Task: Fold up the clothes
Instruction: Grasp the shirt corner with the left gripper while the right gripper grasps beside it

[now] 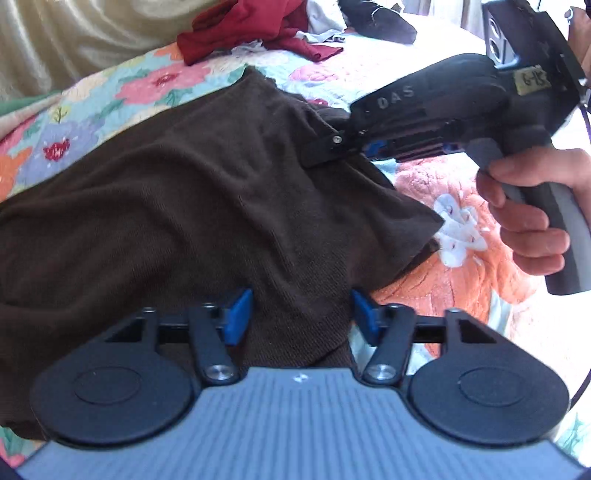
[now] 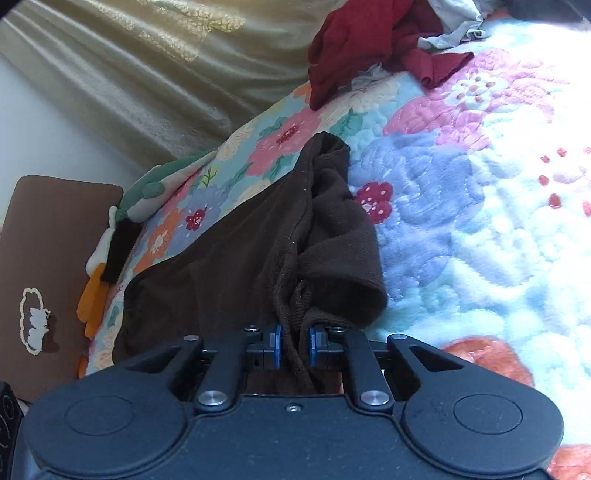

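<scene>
A dark brown garment [image 1: 177,206] lies spread on a floral quilt [image 1: 122,88]. My left gripper [image 1: 301,314] is open, its blue pads on either side of a fold of the garment's near edge, with wide gaps. My right gripper [image 2: 293,345] is shut on a bunched edge of the brown garment [image 2: 258,251]. In the left wrist view the right gripper [image 1: 325,147] shows at the garment's far right side, held by a hand [image 1: 528,206].
A pile of dark red clothes [image 1: 255,26] and other garments [image 1: 373,18] lies at the far end of the bed. A beige curtain [image 2: 147,66] hangs to the left. A brown cushion [image 2: 44,266] sits beside the bed. The quilt [image 2: 480,184] stretches to the right.
</scene>
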`<state>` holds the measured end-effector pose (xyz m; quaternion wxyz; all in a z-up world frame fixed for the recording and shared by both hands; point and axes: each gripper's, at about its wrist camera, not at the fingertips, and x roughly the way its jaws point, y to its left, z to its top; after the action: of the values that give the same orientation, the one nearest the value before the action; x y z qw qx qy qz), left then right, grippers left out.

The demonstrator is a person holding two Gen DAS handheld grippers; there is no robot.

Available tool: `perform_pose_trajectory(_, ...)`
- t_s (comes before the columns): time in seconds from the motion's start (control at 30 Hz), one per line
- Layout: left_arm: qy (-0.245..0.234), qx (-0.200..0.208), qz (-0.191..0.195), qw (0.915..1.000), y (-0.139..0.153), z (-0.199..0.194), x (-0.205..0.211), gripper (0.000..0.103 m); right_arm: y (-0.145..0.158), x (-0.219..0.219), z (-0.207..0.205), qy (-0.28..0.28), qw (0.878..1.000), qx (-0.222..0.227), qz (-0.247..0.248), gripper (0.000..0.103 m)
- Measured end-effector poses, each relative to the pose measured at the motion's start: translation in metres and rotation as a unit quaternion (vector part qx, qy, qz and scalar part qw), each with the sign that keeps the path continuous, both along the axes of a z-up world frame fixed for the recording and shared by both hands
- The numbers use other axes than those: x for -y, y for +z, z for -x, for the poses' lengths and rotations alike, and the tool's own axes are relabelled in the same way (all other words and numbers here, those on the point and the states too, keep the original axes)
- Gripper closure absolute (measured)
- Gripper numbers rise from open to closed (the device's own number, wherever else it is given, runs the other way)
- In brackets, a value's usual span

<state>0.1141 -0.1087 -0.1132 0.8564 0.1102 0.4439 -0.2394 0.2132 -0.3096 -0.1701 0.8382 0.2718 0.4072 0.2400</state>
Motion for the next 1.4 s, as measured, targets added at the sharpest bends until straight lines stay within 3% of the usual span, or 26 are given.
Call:
perform_pose_trajectory(0.13, 0.0, 0.028, 0.056, 0.998, 0.019, 0.005, -0.012, 0.059, 0.034, -0.018, 0.004, 0.026, 0.997, 0.051, 0.041, 0.087)
perform_pose_trajectory(0.3, 0.012, 0.042, 0.123, 0.9914, 0.027, 0.003, -0.024, 0.031, 0.072, -0.041, 0.002, 0.072, 0.993, 0.071, 0.06, 0.087)
perform_pose_trajectory(0.43, 0.054, 0.04, 0.132, 0.9889, 0.028, -0.013, -0.026, 0.029, 0.088, -0.066, -0.005, 0.103, 0.989, 0.074, 0.076, 0.087)
perform_pose_trajectory(0.47, 0.073, 0.044, 0.128, 0.9882, 0.029, -0.018, -0.03, 0.037, 0.092, -0.074, -0.007, 0.111, 0.988, 0.076, 0.078, 0.087)
perform_pose_trajectory(0.5, 0.095, 0.047, 0.126, 0.9863, 0.031, -0.021, -0.038, 0.064, 0.097, -0.083, -0.011, 0.122, 0.986, 0.077, 0.079, 0.087)
perform_pose_trajectory(0.57, 0.133, 0.038, 0.142, 0.9803, 0.036, -0.029, -0.061, 0.09, 0.107, -0.103, -0.019, 0.143, 0.983, 0.082, 0.085, 0.087)
perform_pose_trajectory(0.7, 0.179, 0.055, 0.194, 0.9629, 0.054, -0.021, -0.117, 0.091, 0.128, -0.154, -0.029, 0.191, 0.97, 0.106, 0.105, 0.087)
perform_pose_trajectory(0.8, 0.207, 0.083, 0.173, 0.9594, 0.068, -0.007, -0.146, 0.091, 0.136, -0.191, -0.03, 0.225, 0.963, 0.118, 0.093, 0.087)
perform_pose_trajectory(0.93, 0.246, 0.086, 0.163, 0.9516, 0.081, 0.009, -0.185, 0.091, 0.14, -0.24, -0.028, 0.269, 0.952, 0.123, 0.082, 0.087)
perform_pose_trajectory(1.03, 0.277, 0.063, 0.138, 0.9489, 0.068, 0.008, -0.213, 0.091, 0.137, -0.277, -0.029, 0.302, 0.94, 0.117, 0.104, 0.087)
perform_pose_trajectory(1.1, 0.298, 0.022, 0.135, 0.9448, 0.047, -0.001, -0.231, 0.09, 0.128, -0.3, -0.032, 0.321, 0.933, 0.1, 0.127, 0.087)
perform_pose_trajectory(1.2, 0.341, -0.043, 0.165, 0.9244, 0.019, -0.014, -0.256, 0.089, 0.108, -0.319, -0.037, 0.361, 0.923, 0.057, 0.119, 0.077)
perform_pose_trajectory(1.23, 0.353, -0.053, 0.184, 0.9157, 0.015, -0.014, -0.262, 0.089, 0.107, -0.314, -0.037, 0.365, 0.924, 0.05, 0.101, 0.069)
perform_pose_trajectory(1.3, 0.37, -0.063, 0.212, 0.9025, 0.011, -0.011, -0.269, 0.089, 0.109, -0.293, -0.034, 0.337, 0.938, 0.054, 0.06, 0.053)
perform_pose_trajectory(1.4, 0.379, -0.058, 0.229, 0.8947, 0.015, -0.008, -0.274, 0.089, 0.105, -0.269, -0.03, 0.298, 0.951, 0.054, 0.052, 0.05)
